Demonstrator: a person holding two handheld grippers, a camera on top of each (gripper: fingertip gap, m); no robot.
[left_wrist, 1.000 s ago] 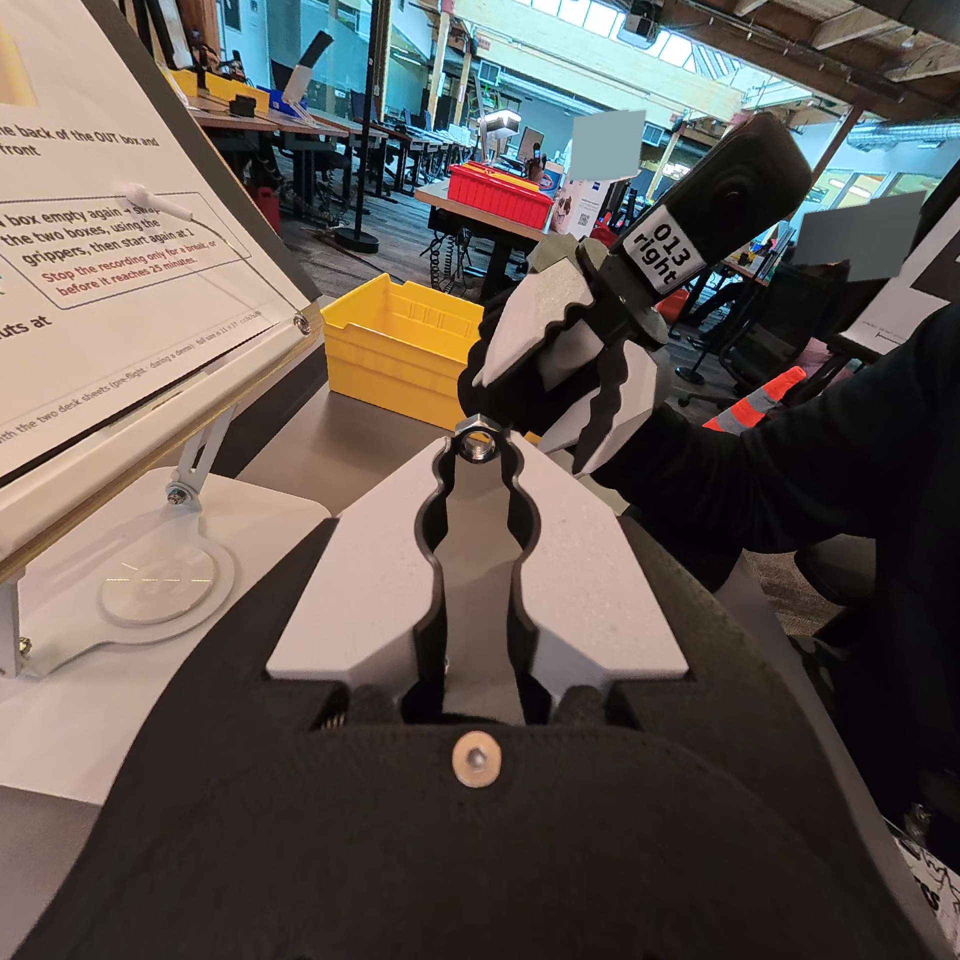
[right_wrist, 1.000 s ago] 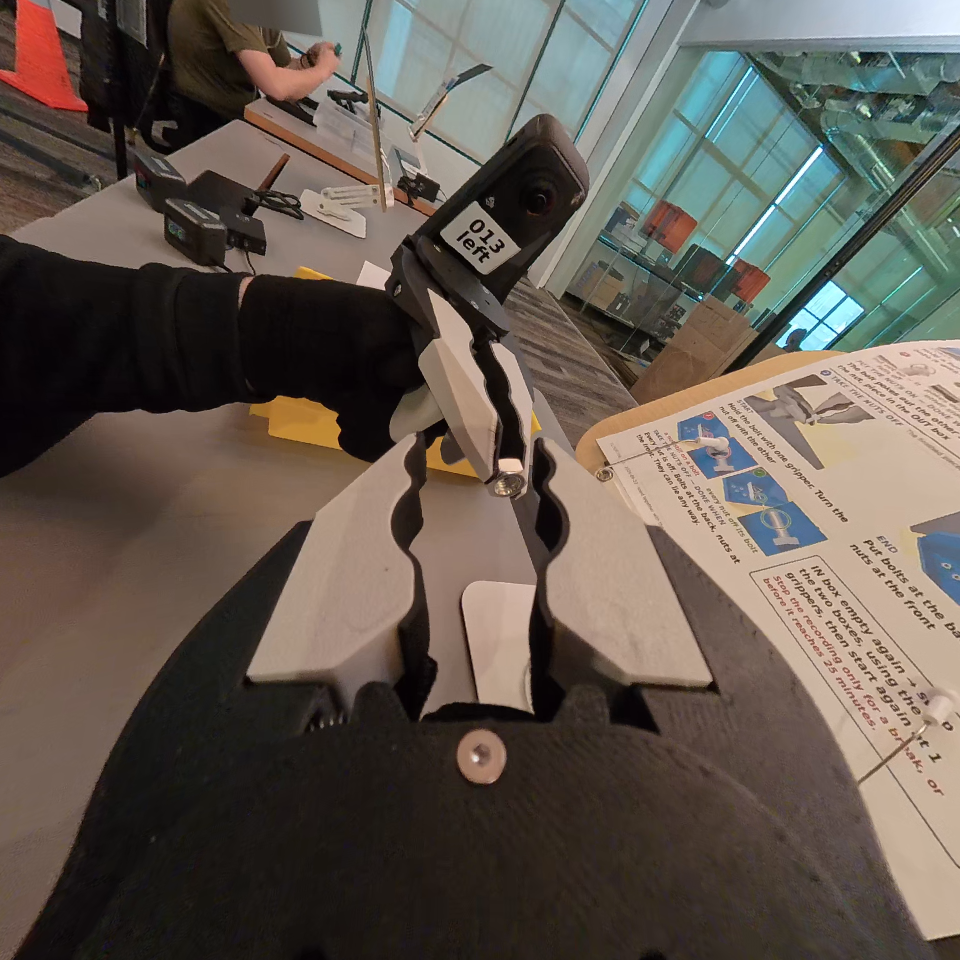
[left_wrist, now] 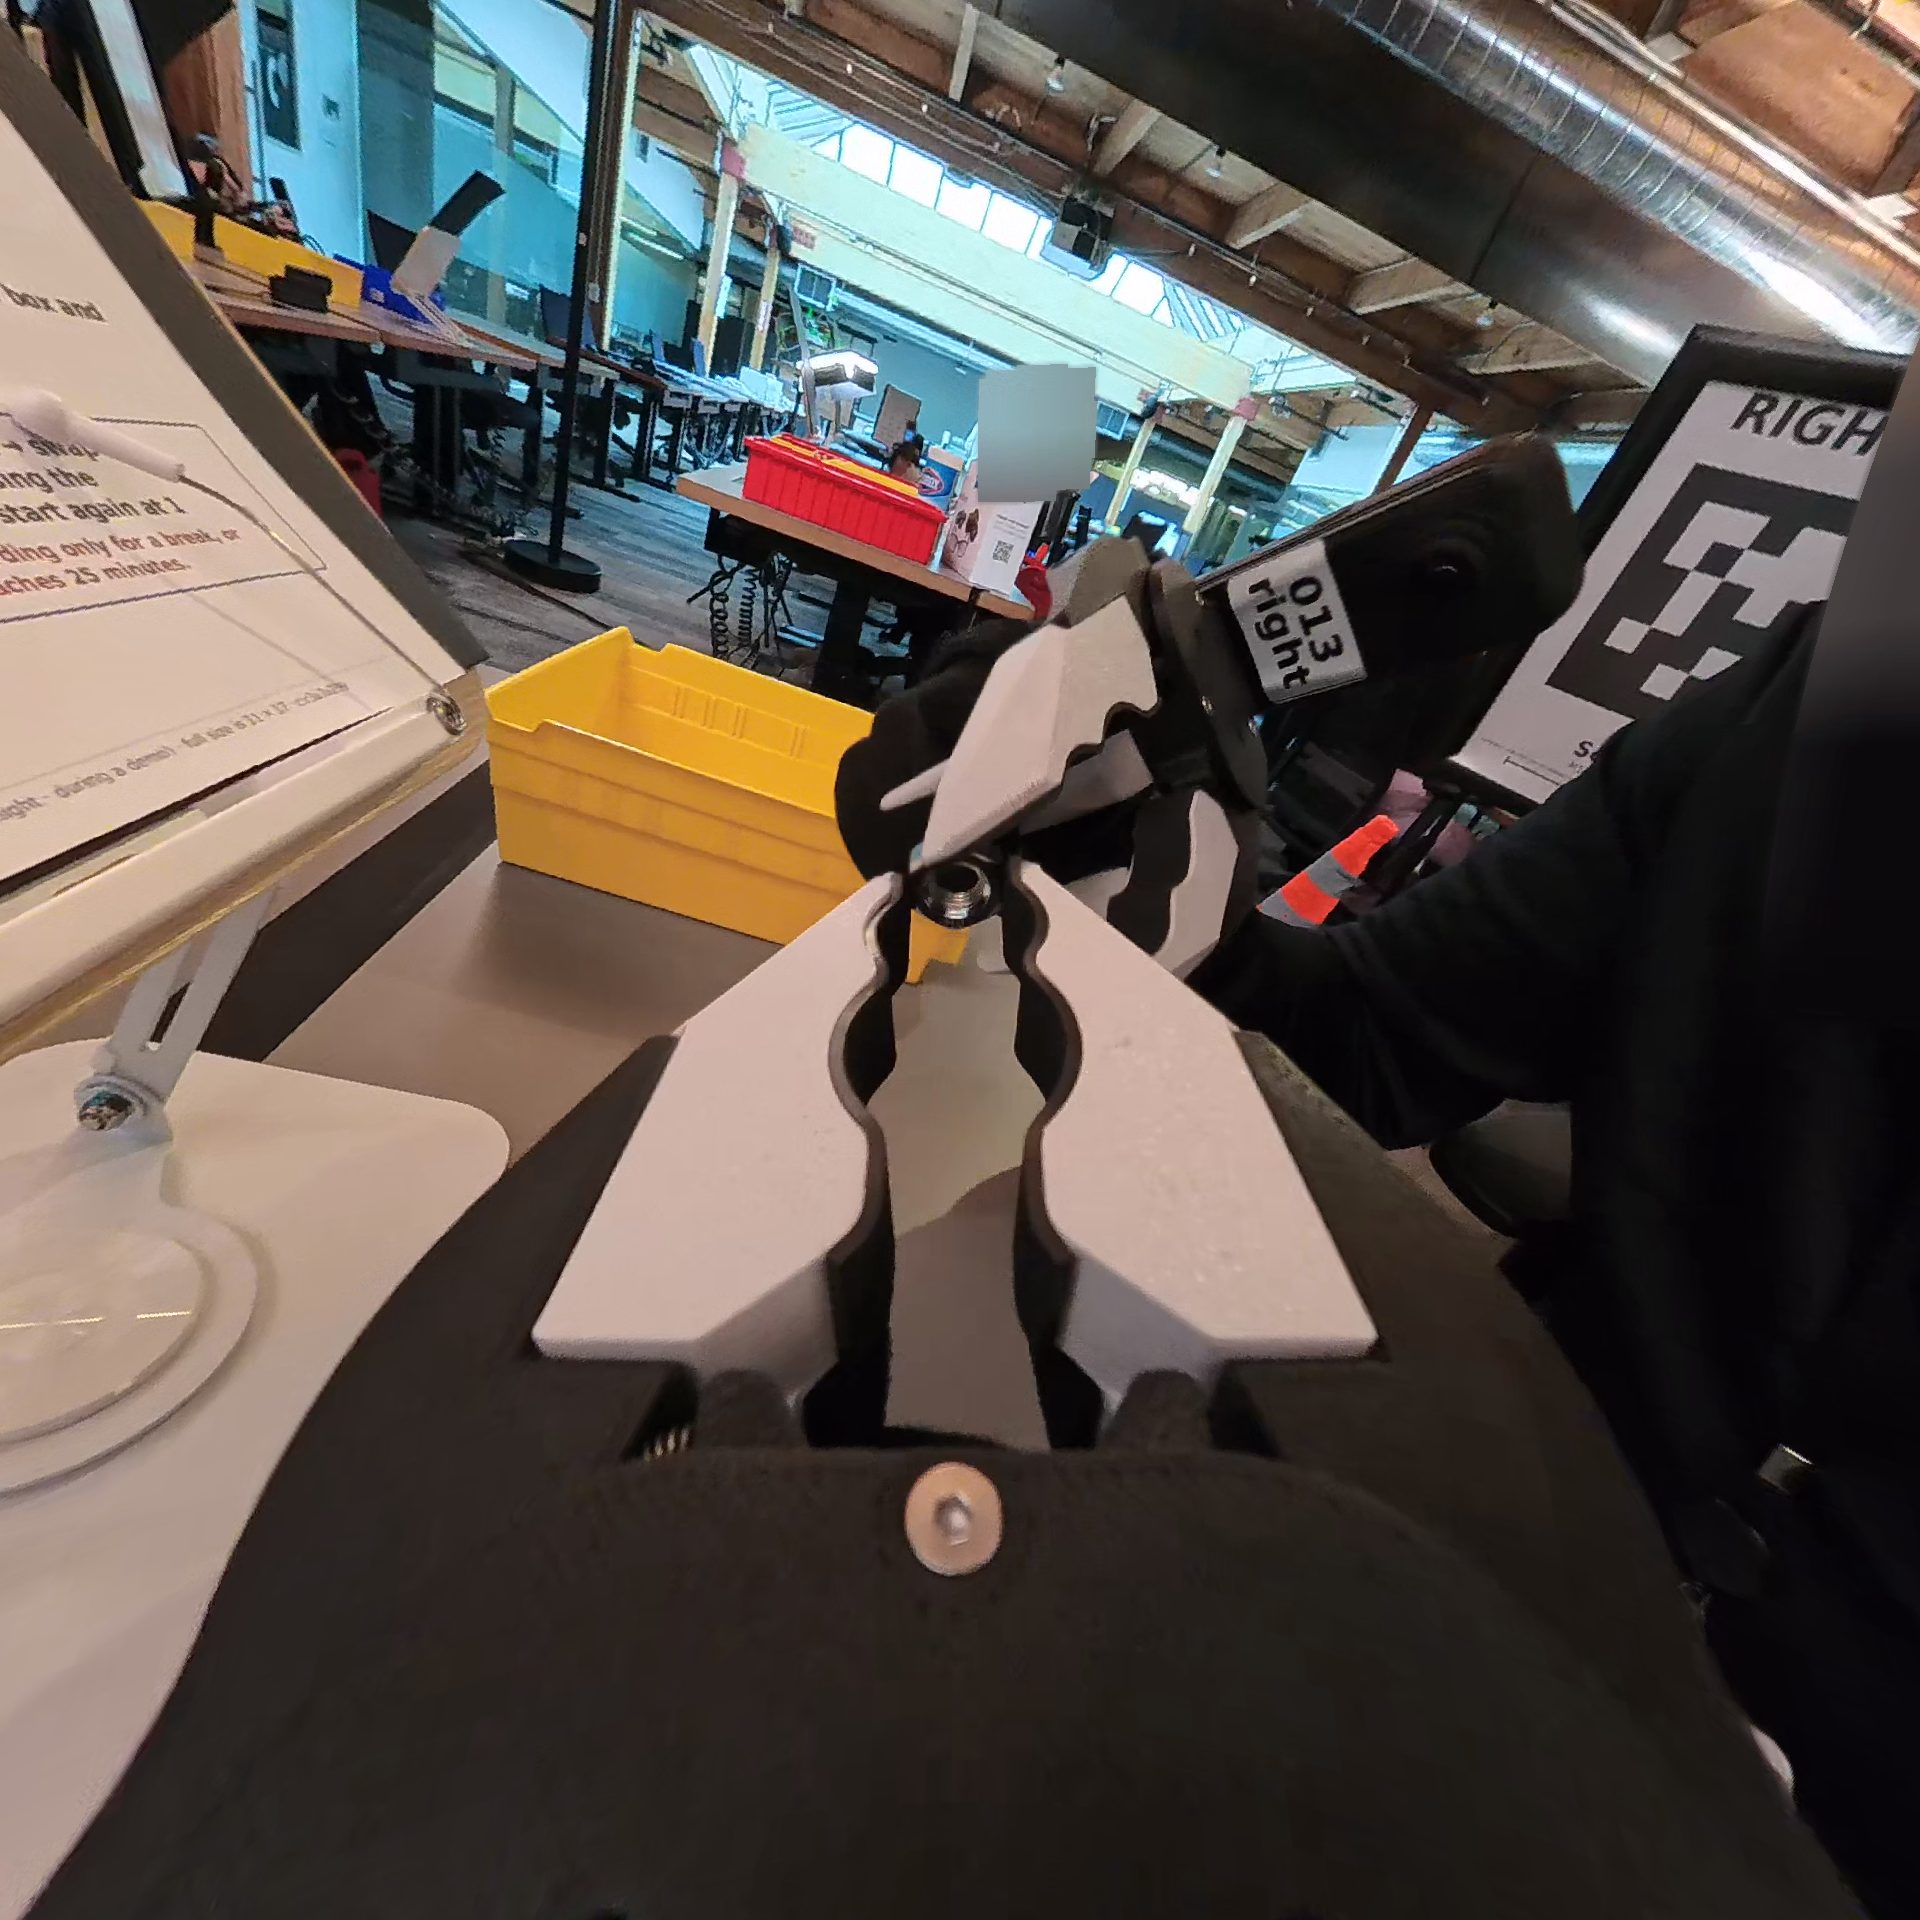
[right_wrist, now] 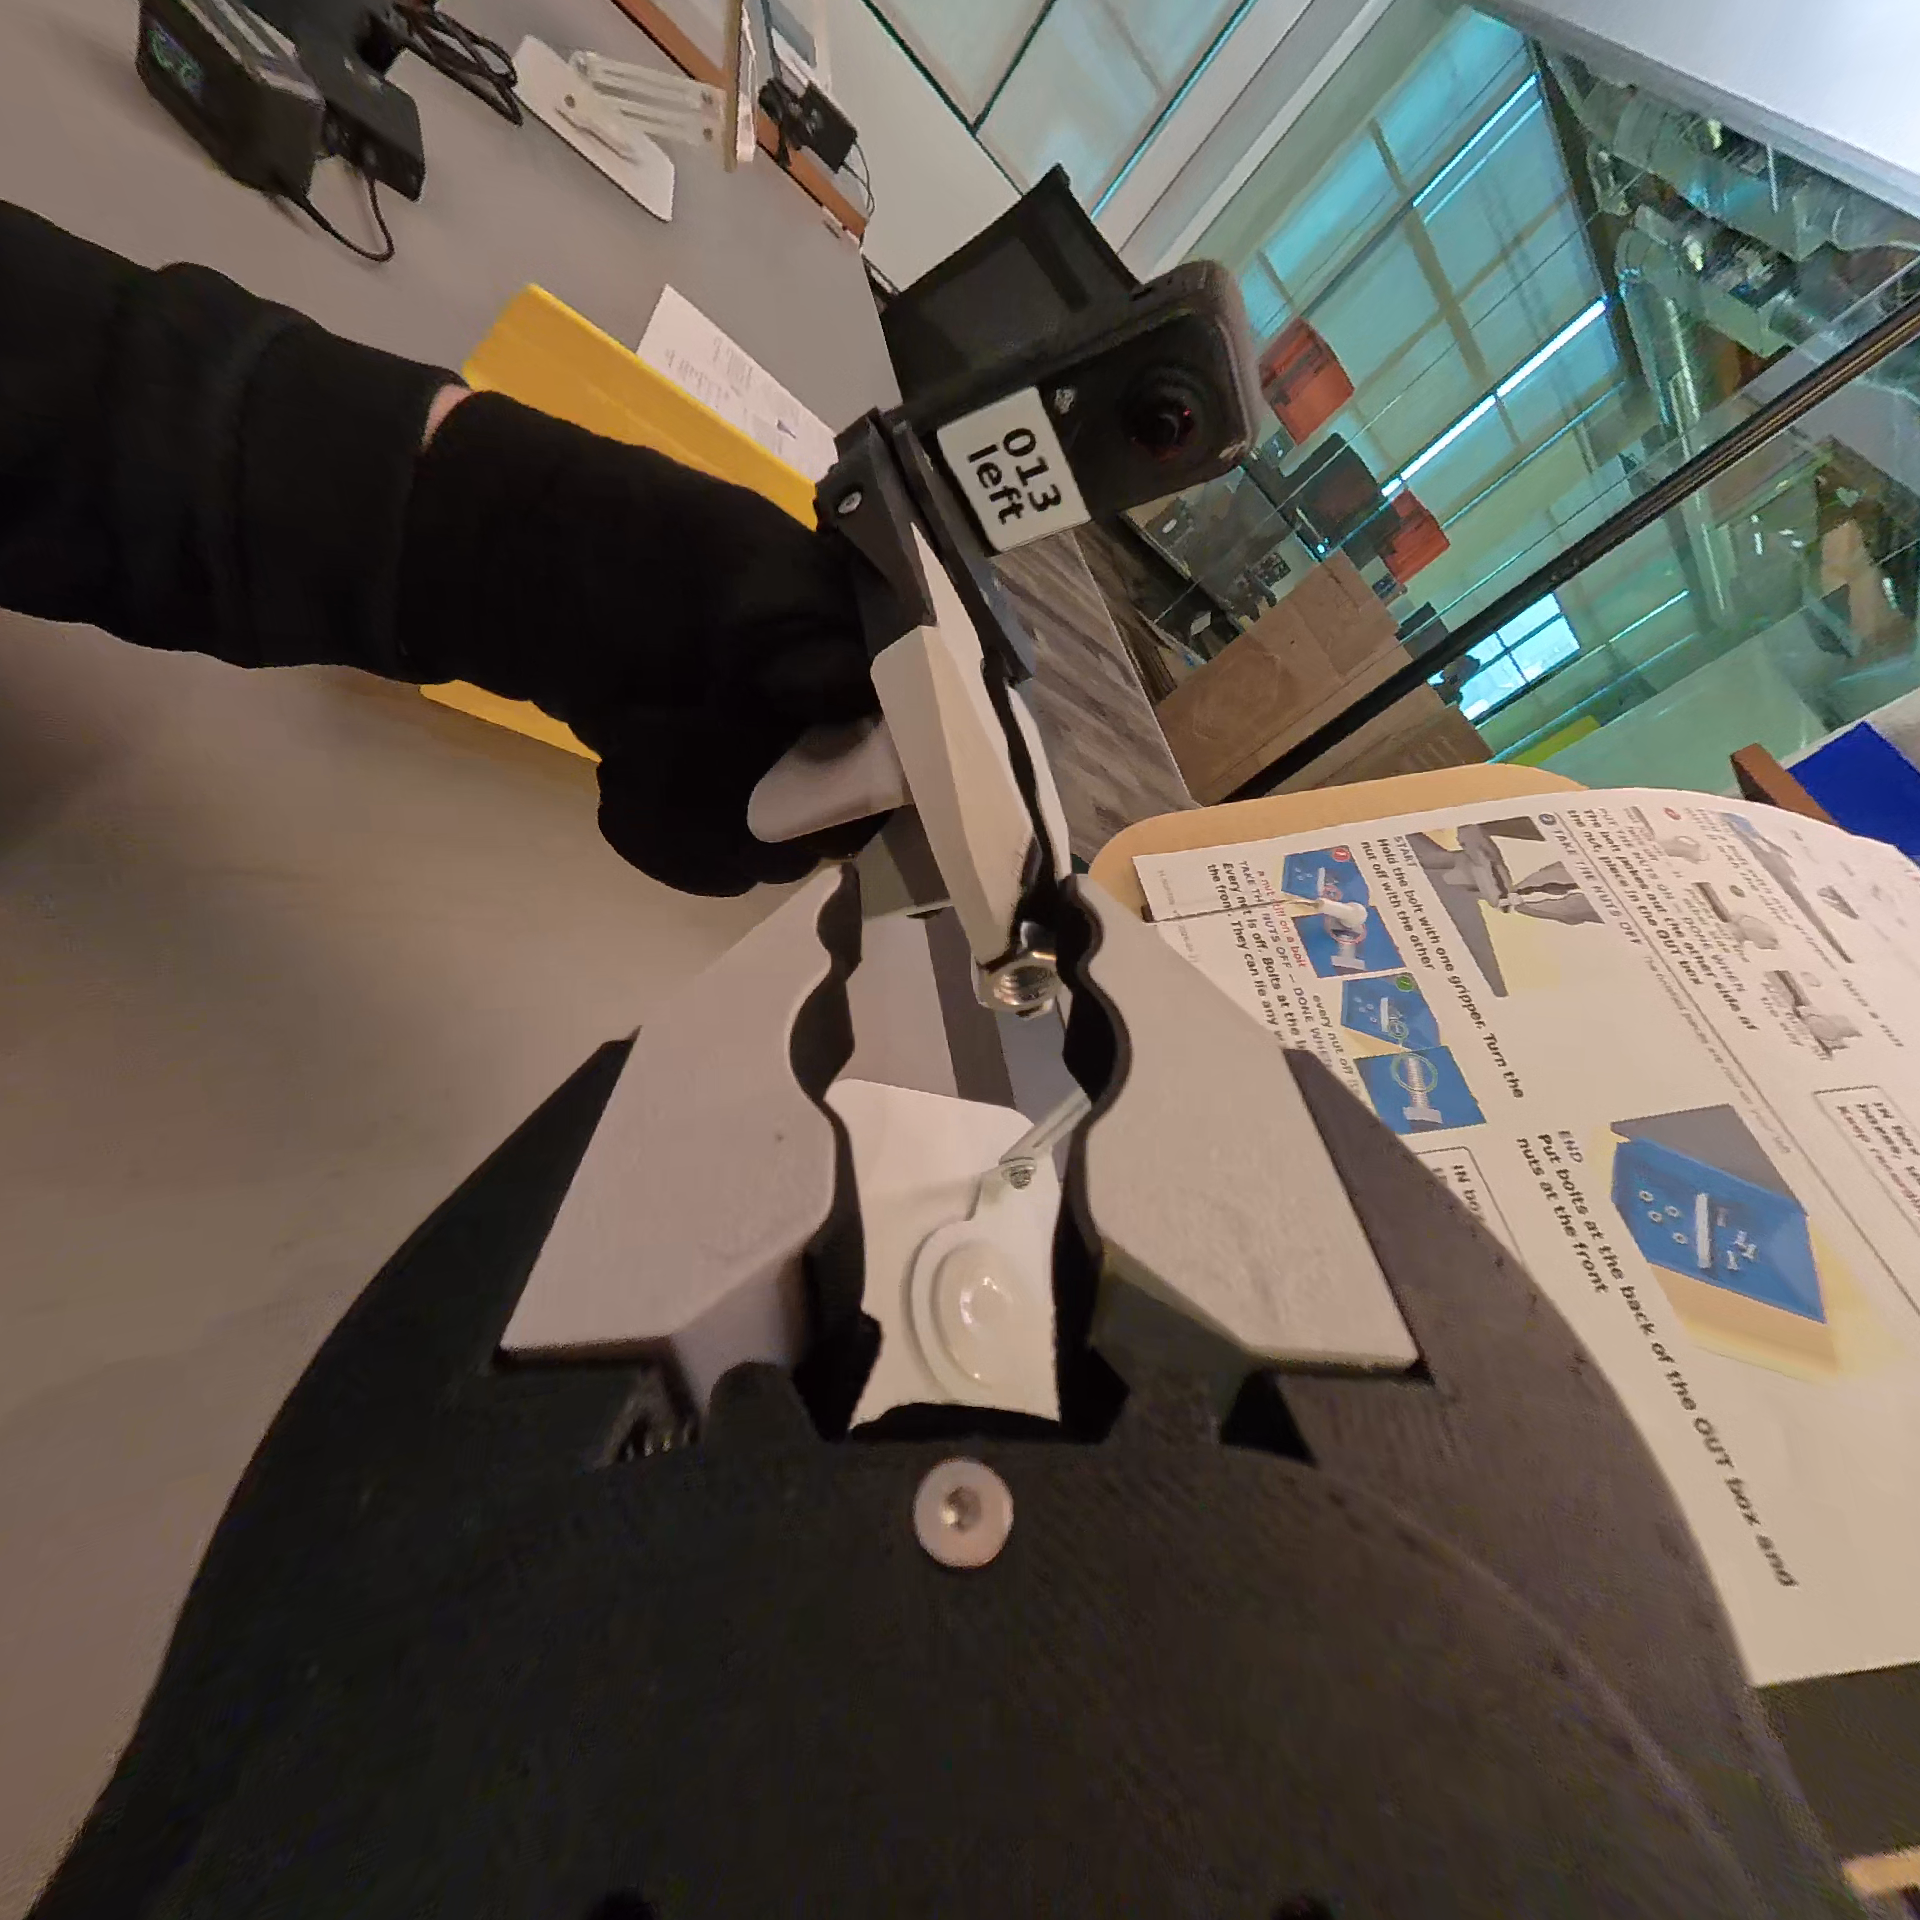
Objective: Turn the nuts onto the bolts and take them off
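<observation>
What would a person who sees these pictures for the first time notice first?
First, the silver hex nut pinched at the tips of the left gripper, in the middle of the left wrist view. Just behind it hangs the right gripper, held by a black-gloved hand, its jaws apart with nothing in them. The bright yellow bin on the grey table stands out behind.

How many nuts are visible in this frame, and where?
1. A single nut is pinched at the fingertips of the left gripper, held up above the table in front of the yellow bin. The bin's floor is hidden, so more may lie inside.
</observation>
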